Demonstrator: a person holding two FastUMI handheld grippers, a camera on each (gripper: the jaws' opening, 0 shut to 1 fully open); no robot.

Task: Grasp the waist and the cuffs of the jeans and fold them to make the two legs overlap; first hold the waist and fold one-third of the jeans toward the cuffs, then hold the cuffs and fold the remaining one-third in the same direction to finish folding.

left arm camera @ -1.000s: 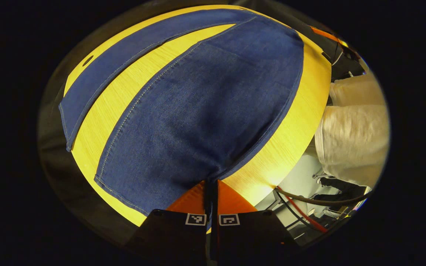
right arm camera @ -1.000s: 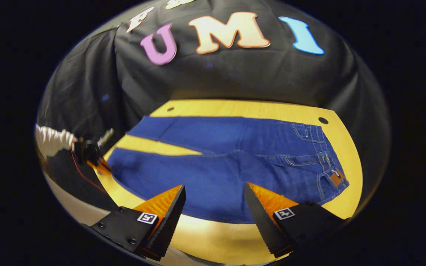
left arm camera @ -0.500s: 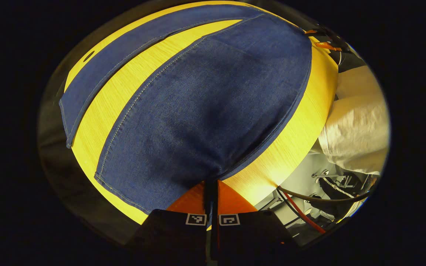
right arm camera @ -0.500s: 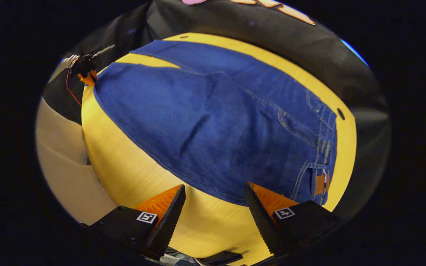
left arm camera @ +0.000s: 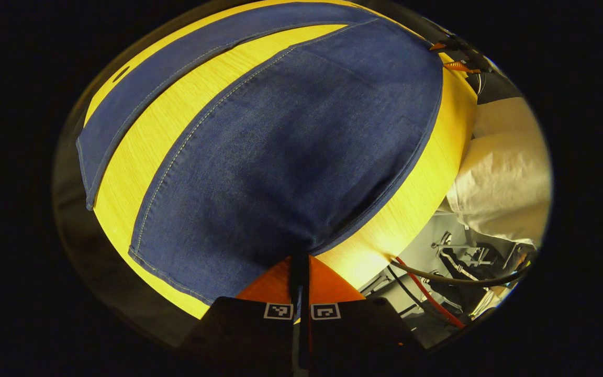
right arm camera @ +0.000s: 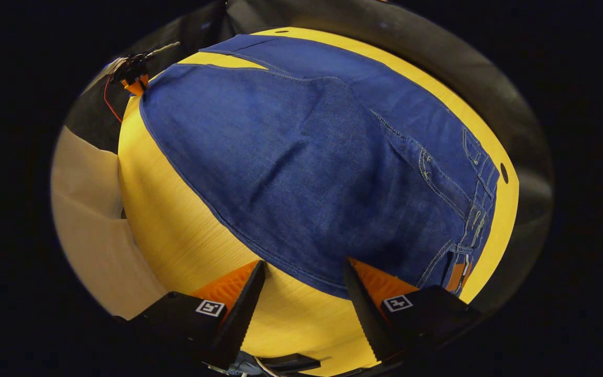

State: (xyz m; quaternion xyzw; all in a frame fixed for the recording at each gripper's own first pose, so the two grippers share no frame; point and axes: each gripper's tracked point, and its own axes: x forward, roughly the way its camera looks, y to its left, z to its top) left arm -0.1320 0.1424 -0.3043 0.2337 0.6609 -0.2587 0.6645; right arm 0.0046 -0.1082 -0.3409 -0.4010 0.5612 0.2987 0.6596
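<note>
Blue jeans lie spread on a yellow wooden table, the legs apart. My left gripper is shut on the near leg's cuff corner, and the denim gathers into its fingertips. The far leg runs along the table's back. In the right gripper view the jeans stretch from the cuffs at top left to the waist at right, with a brown patch. My right gripper is open, low over the jeans' near edge beside the waist. The left gripper shows far off at the cuff.
A person in light clothing stands at the table's near side and also shows in the right gripper view. Cables hang below the table's edge. The table has a small hole near the waist. Bare wood borders the jeans.
My right gripper has tilted down and come in close to the jeans' near edge by the waist, still open. The left gripper stays shut on the cuff, barely shifted.
</note>
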